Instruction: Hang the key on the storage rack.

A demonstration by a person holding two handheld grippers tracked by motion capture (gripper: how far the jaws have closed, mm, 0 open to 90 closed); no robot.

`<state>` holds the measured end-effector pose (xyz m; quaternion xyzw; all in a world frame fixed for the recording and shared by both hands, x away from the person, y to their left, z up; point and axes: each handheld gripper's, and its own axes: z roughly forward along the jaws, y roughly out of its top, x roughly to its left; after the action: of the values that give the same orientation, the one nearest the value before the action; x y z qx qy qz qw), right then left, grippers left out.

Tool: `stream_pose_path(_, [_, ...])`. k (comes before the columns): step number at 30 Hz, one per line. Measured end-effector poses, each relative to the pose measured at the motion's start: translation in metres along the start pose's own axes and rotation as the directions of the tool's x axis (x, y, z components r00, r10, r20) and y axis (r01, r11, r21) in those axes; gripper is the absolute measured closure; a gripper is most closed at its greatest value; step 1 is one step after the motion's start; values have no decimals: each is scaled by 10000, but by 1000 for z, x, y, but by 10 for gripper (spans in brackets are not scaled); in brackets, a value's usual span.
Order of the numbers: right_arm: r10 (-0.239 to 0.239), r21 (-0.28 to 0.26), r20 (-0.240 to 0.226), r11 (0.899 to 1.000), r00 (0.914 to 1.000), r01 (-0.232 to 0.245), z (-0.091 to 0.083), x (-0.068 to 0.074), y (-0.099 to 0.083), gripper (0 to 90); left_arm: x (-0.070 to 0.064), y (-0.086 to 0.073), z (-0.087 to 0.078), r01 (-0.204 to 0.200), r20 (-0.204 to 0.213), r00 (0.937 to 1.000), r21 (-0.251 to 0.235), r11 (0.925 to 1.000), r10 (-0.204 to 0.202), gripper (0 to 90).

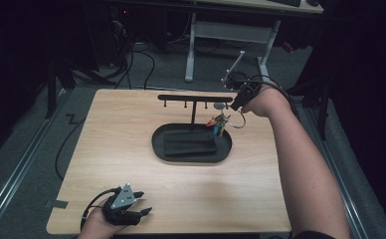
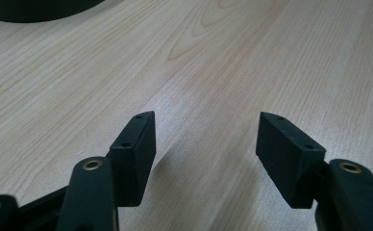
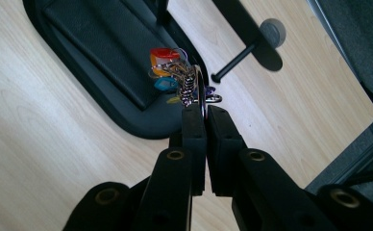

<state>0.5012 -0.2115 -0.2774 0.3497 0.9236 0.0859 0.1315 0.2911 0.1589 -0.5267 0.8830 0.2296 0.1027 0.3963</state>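
Right gripper (image 3: 200, 113) clamped on key bunch (image 3: 177, 79), held aloft beside rack hooks (image 1: 195, 98) over tray rim (image 1: 157, 144), likely for hanging; left gripper (image 2: 206, 144) parked spread-jawed, empty, on table (image 1: 131, 164), out of way.

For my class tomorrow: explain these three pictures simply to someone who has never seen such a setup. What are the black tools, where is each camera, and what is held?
A person holds a two-jaw tool in each hand. The high view looks down on a wooden table. The other two cameras ride on the tools. The left hand-held gripper rests open near the table's edge. The right hand-held gripper is shut on a key bunch with coloured tags, held beside a black hook rack that rises from an oval black tray.
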Motion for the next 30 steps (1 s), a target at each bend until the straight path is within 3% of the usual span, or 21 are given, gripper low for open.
stream_pose_path(7, [392, 89, -26, 9992, 9992, -392, 18, -14, 9, 878, 0, 0, 1, -24, -37, 10000, 8, 10000, 24, 398])
stream_pose_path(8, [610, 105, -193, 9981, 9980, -608, 23, -19, 11, 878, 1, 0, 1, -15, -18, 10000, 4, 10000, 15, 398])
stream_pose_path(12, [612, 256, -227, 9978, 9979, -606, 31, -22, 14, 877, 0, 0, 2, -73, 27, 10000, 48, 10000, 72, 398])
stream_pose_path(18, [690, 65, -203, 9976, 9974, -689, 38, -21, 15, 874, -1, 1, 3, -121, 22, 9999, 82, 9999, 120, 398])
stream_pose_path(20, [730, -248, -5, 9970, 9973, -730, 38, -20, 14, 843, -1, 1, 3, -147, 13, 9999, 109, 9998, 147, 398])
stream_pose_path(21, [895, -436, -46, 9950, 9960, -897, 36, -20, 12, 821, -1, 0, 3, -154, 15, 9999, 130, 9998, 154, 399])
stream_pose_path(22, [839, -708, 340, 9942, 9959, -813, 32, -17, 6, 768, -1, 0, 3, -148, 12, 9999, 138, 9998, 148, 399])
stream_pose_path(25, [1161, -1136, 284, 9872, 9928, -1122, 26, -14, -5, 745, -1, 1, 4, -139, -24, 9999, 67, 9999, 139, 400])
stream_pose_path(27, [1518, -1637, 228, 9756, 9881, -1461, 20, -6, -30, 678, -2, 2, 3, -110, -43, 9999, -52, 9999, 110, 400])
stream_pose_path(30, [1816, -2096, 339, 9628, 9828, -1707, 22, 6, -62, 668, -3, 4, 4, -112, -113, 9999, -133, 9998, 111, 399])
